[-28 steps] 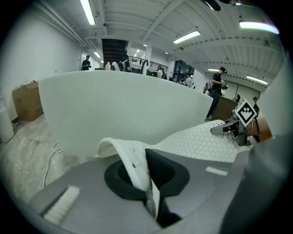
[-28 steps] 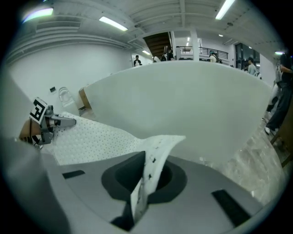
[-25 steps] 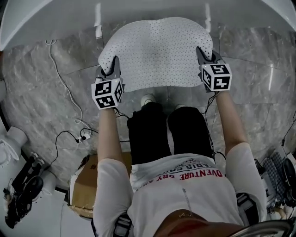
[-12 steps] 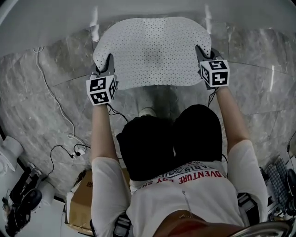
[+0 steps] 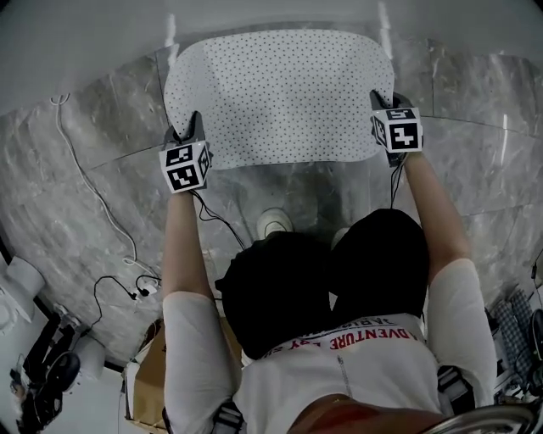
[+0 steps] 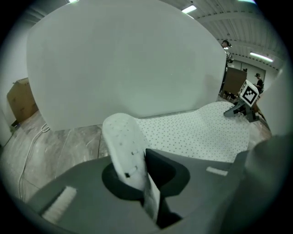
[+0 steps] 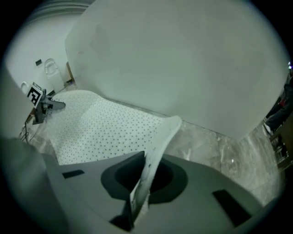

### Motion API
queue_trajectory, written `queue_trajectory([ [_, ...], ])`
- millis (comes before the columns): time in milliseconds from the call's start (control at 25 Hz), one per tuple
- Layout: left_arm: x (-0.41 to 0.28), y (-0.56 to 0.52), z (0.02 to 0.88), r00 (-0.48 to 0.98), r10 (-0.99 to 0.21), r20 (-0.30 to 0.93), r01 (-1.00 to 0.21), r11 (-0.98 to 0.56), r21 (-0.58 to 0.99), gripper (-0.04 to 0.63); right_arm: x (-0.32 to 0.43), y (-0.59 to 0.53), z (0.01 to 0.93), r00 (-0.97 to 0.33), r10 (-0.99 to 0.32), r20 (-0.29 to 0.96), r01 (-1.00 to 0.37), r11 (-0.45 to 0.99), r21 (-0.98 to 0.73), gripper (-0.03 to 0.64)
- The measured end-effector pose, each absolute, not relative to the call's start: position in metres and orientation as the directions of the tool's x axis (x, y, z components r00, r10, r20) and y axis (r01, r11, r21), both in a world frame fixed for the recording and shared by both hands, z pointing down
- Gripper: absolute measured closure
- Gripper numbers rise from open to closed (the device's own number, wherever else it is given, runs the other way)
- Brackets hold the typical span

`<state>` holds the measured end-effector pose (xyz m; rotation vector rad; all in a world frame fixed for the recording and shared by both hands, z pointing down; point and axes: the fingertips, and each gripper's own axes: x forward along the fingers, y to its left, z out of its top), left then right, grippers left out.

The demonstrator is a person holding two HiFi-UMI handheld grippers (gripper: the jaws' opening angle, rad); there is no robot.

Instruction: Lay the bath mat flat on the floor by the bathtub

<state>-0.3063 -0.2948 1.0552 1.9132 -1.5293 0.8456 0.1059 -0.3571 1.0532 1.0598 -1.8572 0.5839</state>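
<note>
left gripper (image 5: 193,127): the fingers (image 6: 82,192) are closed on the near left corner of the bath mat (image 5: 280,93). in the left gripper view the pinched corner curls upward out of the grip as a rounded flap.

right gripper (image 5: 380,100): the fingers (image 7: 197,201) are closed on the near right corner of the same mat. in the right gripper view a thin edge of the mat stands upright between them.

bath mat: white, dotted with small holes, rounded at the corners. it is spread open between the two grippers, with no folds across its middle. its far edge lies just beside the foot of the bathtub (image 5: 271,17). the near edge runs straight from one gripper to the other, above the grey marble floor (image 5: 76,212). whether the middle of the mat rests on the floor cannot be told.

person: crouched behind the mat, both arms stretched forward, one shoe (image 5: 273,223) on the floor just short of the near edge.

surroundings: a white cable (image 5: 95,191) runs over the floor to the left of the mat. a cardboard box (image 5: 146,373) stands behind the person, well apart from the mat.
</note>
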Motion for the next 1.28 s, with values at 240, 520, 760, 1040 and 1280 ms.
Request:
queue_trajectory([
  [240,-0.343,-0.294,1.073,0.035,-0.666,0.745,-0.996,-0.081,-0.026,0.357,0.128,-0.361,1.065,-0.158,-0.487,0.859,-0.863,0.49,0.119,0.542],
  [520,-0.366,-0.3,1.05,-0.063,-0.732,0.678,-0.998,0.034,-0.056,0.219,0.14,-0.374,1.056,-0.069,-0.594,0.801,-0.872,0.427,0.241,0.337],
  [760,-0.313,-0.308,1.024,0.085,-0.745,0.662,-0.996,-0.07,0.05,0.327,0.107,-0.372,1.033,-0.187,-0.604,0.775,-0.882,0.451,0.138,0.341],
  [1040,-0.271,-0.32,0.976,0.175,-0.787,0.592,-0.984,-0.165,0.072,0.583,0.065,-0.359,0.989,-0.373,-0.575,0.728,-0.827,0.562,0.02,0.605],
  [1280,-0.234,-0.322,0.869,0.254,-0.812,0.526,-0.966,-0.241,0.094,0.583,0.039,-0.353,0.901,-0.453,-0.598,0.661,-0.811,0.584,-0.028,0.606],
])
